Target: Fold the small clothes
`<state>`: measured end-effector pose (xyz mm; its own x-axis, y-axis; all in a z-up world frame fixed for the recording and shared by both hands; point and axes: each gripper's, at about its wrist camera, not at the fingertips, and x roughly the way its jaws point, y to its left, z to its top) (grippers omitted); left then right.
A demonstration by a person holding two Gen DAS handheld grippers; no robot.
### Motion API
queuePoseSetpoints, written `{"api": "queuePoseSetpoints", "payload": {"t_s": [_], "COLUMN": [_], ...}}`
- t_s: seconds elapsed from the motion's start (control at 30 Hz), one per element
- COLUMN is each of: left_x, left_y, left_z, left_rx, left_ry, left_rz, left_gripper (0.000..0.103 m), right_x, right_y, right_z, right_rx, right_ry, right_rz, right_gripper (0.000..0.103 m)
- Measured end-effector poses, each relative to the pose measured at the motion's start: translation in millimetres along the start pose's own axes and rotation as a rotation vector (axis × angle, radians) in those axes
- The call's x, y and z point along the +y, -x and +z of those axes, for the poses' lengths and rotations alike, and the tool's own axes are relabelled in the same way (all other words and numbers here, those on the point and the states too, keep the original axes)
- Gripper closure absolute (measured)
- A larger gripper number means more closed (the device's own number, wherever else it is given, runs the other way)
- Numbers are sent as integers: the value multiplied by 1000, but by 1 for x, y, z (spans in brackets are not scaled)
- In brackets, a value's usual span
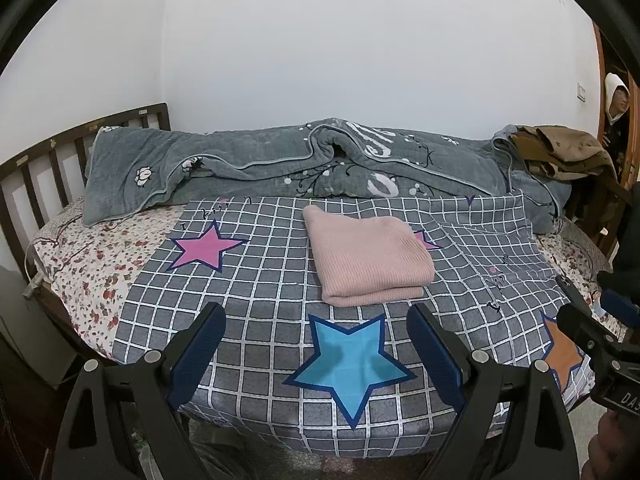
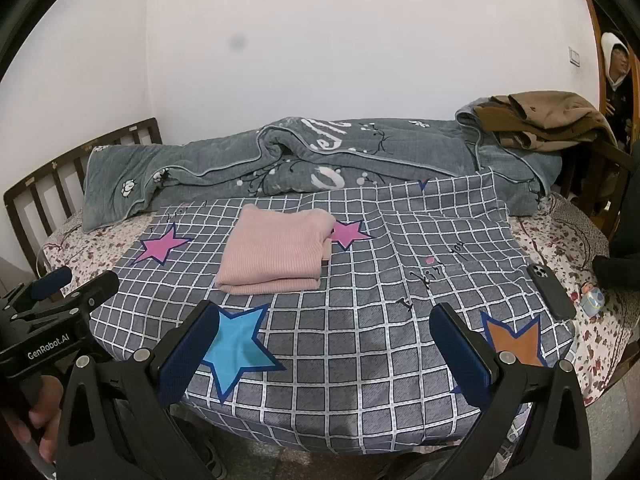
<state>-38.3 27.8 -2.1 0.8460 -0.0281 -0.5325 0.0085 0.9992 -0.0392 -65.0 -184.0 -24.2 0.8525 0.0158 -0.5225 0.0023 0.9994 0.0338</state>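
Note:
A pink ribbed garment (image 1: 366, 256) (image 2: 276, 254) lies folded into a neat rectangle on the grey checked cloth with stars (image 1: 260, 288) (image 2: 360, 320) that covers the bed. My left gripper (image 1: 316, 320) hovers open over the cloth's near edge, short of the garment, nothing between its blue pads. My right gripper (image 2: 326, 322) is open too, to the right of the garment and nearer the bed's front edge, holding nothing. Each wrist view catches the other gripper at its side: the right gripper (image 1: 576, 292) and the left gripper (image 2: 88, 286).
A grey quilt (image 1: 280, 168) (image 2: 280, 160) is bunched along the wall with brown clothes (image 1: 560, 148) (image 2: 548, 120) piled at its right end. A black phone (image 2: 550, 292) and a small toy figure (image 2: 592, 298) lie at the bed's right. A dark headboard (image 1: 60, 152) stands left. A person (image 1: 616, 100) looks in from the doorway.

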Motion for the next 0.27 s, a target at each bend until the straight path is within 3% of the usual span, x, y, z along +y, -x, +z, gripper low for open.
{"api": "queuePoseSetpoints", "payload": {"t_s": [0.27], "left_x": [0], "left_y": [1], "left_z": [1], "left_rx": [-4], "left_ry": [-6], "left_rz": [-2], "left_gripper": [11], "right_x": [0], "right_y": [0], "right_z": [0], "right_rx": [0], "right_ry": [0], "right_rz": [1], "right_gripper": [0]}}
